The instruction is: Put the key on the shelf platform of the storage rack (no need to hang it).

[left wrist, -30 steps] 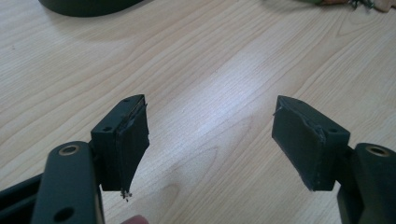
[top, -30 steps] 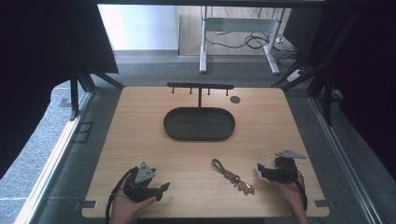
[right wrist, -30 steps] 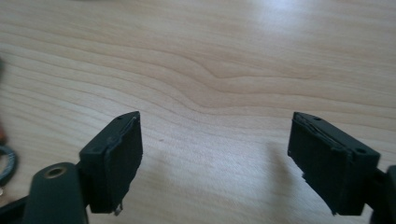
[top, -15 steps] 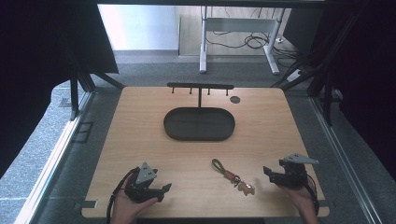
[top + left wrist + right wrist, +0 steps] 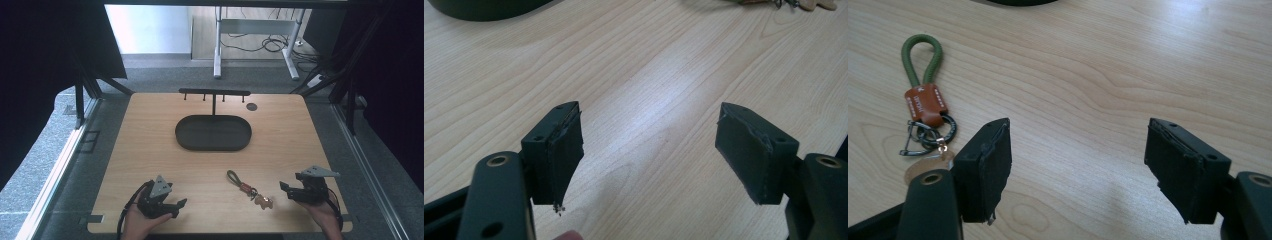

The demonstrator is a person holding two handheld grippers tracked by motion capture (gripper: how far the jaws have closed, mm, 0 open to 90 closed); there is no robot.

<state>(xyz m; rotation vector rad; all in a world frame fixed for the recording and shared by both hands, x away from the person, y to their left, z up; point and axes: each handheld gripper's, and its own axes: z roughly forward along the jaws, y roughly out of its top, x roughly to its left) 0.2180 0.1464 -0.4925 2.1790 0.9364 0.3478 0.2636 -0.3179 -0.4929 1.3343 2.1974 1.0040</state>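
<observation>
On the table [image 5: 150,130], one keychain [image 5: 248,189], two open, empty tools: left [image 5: 177,206], right [image 5: 285,189].

both grippers are matte black, each topped by a grey three-cornered plate. the left gripper [image 5: 177,206] trails a black cable that loops beside the left hand [image 5: 136,225]. the right gripper [image 5: 285,189] has a black cable curving past the right hand [image 5: 322,216]. close up, each jaw ends in a black block faced with a worn, fraying pad [image 5: 566,150], with small screw holes and a brass-ringed hole on the arm behind.
</observation>
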